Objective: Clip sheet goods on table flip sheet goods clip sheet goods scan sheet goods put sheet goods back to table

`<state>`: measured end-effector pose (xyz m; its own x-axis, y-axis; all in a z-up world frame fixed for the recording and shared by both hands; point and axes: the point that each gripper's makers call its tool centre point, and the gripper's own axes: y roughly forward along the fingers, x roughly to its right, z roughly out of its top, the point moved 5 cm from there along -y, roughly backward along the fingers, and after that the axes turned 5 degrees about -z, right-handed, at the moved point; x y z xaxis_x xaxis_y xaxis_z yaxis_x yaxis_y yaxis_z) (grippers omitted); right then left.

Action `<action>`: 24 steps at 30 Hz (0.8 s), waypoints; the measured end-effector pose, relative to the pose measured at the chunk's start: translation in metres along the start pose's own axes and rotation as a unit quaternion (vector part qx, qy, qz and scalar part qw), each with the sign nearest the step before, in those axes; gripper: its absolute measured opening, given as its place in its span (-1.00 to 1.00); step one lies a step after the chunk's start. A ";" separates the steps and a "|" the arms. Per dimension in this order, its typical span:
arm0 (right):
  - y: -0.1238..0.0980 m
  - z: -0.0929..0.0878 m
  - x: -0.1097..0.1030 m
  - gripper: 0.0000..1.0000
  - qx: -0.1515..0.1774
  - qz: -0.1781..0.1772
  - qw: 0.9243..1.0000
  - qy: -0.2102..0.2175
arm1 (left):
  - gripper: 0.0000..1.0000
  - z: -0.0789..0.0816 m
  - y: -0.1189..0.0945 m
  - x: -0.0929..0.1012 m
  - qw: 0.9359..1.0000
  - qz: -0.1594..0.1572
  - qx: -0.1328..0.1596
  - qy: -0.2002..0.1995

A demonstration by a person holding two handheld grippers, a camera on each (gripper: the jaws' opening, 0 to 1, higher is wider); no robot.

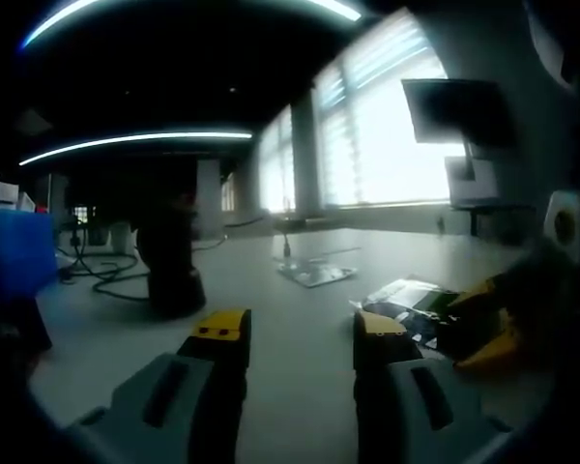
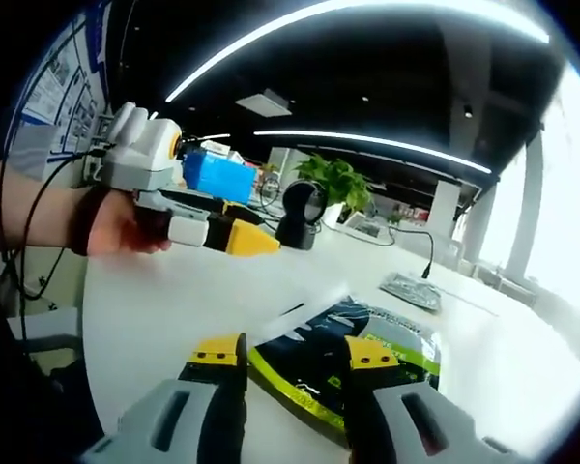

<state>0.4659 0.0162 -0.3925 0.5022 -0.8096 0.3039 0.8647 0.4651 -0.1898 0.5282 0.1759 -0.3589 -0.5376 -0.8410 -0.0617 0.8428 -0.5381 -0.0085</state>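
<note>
The sheet goods are a flat dark packet with a green edge, lying on the white table. In the right gripper view my right gripper is open, and the packet's near corner lies between its jaws. A hand holds my left gripper above the table to the left, clear of the packet. In the left gripper view my left gripper is open over bare table. The packet lies to its right, with the right gripper at its far edge.
A black scanner on a stand stands on the table. Farther back lie a shiny flat packet and loose cables. A blue box and a green plant sit behind.
</note>
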 end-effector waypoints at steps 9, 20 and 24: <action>0.000 -0.002 -0.005 -0.62 -0.017 0.019 0.999 0.032 | -0.31 0.000 0.000 0.000 1.000 0.000 -0.001 0.000; 0.000 -0.003 -0.011 -0.99 -0.027 0.034 0.998 0.045 | -0.31 0.000 0.000 0.000 1.000 0.000 -0.001 0.000; 0.000 -0.003 -0.010 -1.00 -0.030 0.034 0.998 0.053 | -0.31 0.000 0.000 0.000 1.000 0.000 -0.001 0.000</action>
<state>0.4606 0.0228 -0.3986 0.5534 -0.8116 0.1875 0.8243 0.5012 -0.2634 0.5287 0.1761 -0.3592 -0.5380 -0.8406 -0.0626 0.8426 -0.5385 -0.0095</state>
